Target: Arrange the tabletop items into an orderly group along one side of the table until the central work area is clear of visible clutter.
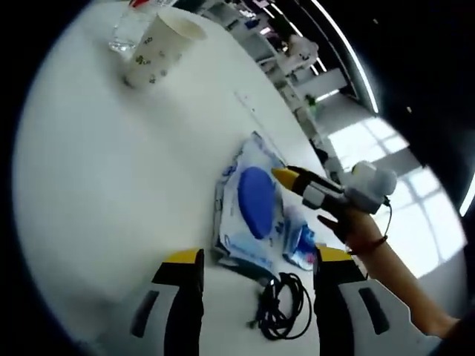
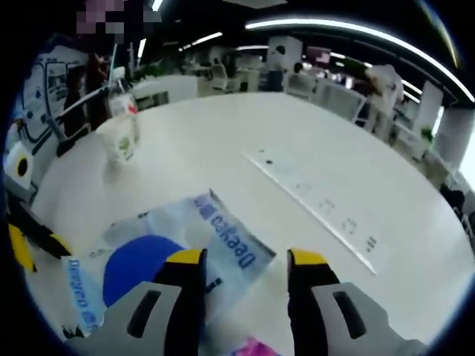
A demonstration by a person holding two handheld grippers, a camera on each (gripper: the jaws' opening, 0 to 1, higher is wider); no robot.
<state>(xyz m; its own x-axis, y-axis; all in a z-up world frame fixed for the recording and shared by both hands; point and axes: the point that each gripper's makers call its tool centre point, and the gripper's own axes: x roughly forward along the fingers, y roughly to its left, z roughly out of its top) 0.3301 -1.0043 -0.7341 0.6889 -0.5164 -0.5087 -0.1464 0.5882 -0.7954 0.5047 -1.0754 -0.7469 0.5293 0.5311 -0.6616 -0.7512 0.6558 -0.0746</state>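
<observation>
A clear plastic bag [image 1: 256,204] with a blue disc inside lies on the white round table [image 1: 111,185]. My left gripper [image 1: 258,256] stands open just before the bag's near edge, with a coiled black cable [image 1: 282,308] between its jaws. My right gripper [image 1: 297,182], held in a person's hand [image 1: 356,230], reaches in over the bag's far side. In the right gripper view the right gripper [image 2: 246,258] is open above the bag's [image 2: 215,230] corner, holding nothing. The left gripper [image 2: 22,241] shows at the left edge.
A printed paper cup [image 1: 159,44] and a clear glass [image 1: 130,30] stand at the table's far side; the cup [image 2: 119,137] is also in the right gripper view. A small blue and white packet [image 1: 300,245] lies beside the bag. A clear ruler-like strip [image 2: 312,200] lies on the table [image 2: 297,126].
</observation>
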